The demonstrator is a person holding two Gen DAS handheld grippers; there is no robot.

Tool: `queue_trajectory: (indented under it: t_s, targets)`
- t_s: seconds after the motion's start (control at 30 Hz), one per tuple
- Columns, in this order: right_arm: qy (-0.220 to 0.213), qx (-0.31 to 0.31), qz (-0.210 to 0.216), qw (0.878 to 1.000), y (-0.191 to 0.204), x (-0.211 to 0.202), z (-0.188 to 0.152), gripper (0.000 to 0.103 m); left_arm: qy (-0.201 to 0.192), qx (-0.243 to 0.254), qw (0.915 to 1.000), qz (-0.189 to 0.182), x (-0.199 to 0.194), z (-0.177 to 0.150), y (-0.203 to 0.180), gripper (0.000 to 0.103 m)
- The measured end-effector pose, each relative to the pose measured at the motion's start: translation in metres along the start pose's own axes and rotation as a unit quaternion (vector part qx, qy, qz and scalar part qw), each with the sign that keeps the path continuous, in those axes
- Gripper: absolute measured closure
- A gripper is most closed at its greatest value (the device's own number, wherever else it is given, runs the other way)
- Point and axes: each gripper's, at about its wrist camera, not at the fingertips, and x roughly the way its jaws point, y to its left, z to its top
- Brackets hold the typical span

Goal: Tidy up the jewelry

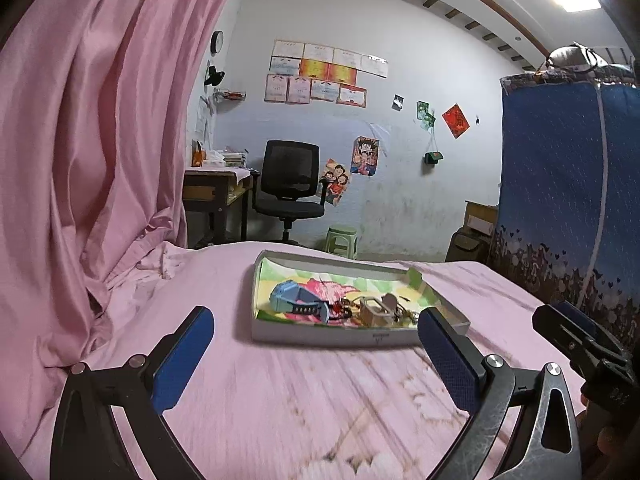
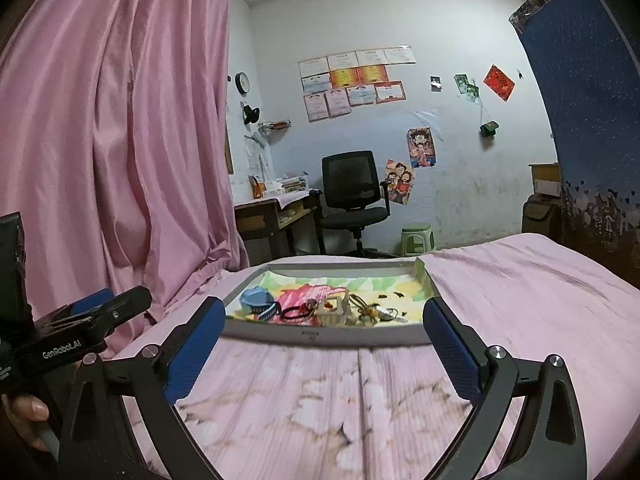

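Observation:
A shallow white box lid [image 1: 320, 336] [image 2: 320, 336] with a colourful drawing inside lies on the pink bed. It holds a blue watch [image 1: 298, 300] [image 2: 258, 300], a small beige buckle piece [image 1: 374, 312] [image 2: 334, 308], dark hair ties [image 2: 298, 312] and a tangle of chains and keys [image 2: 376, 312]. My left gripper [image 1: 316, 328] stands open just short of the box, nothing between its blue pads [image 1: 182, 364]. Also empty, my right gripper [image 2: 324, 320] is open in front of the box's near wall. Each view catches the other gripper at its edge: the right gripper [image 1: 576, 336], the left gripper [image 2: 100, 312].
A pink curtain [image 1: 100, 140] hangs along the left of the bed [image 2: 360, 400]. A blue fabric wardrobe [image 1: 568, 184] stands at the right. Beyond the bed are a black office chair [image 1: 290, 188], a desk [image 1: 216, 188] and a green stool [image 1: 340, 240]. A hand [image 2: 24, 412] holds the left gripper.

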Motion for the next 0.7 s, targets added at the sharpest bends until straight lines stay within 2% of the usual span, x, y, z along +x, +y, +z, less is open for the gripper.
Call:
queue_trajectory:
  t_s: [0.4, 0.7]
  targets:
    - [-0.008, -0.026, -0.014, 1.000, 0.012, -0.034, -0.011, 0.006, -0.004, 0.013, 0.9998, 0.012, -0.030, -0.017, 0.001, 0.000]
    - [0.002, -0.028, -0.027, 0.999, 0.020, -0.048, -0.020, 0.006, -0.005, 0.025, 0.9991, 0.033, -0.050, -0.033, 0.002, 0.000]
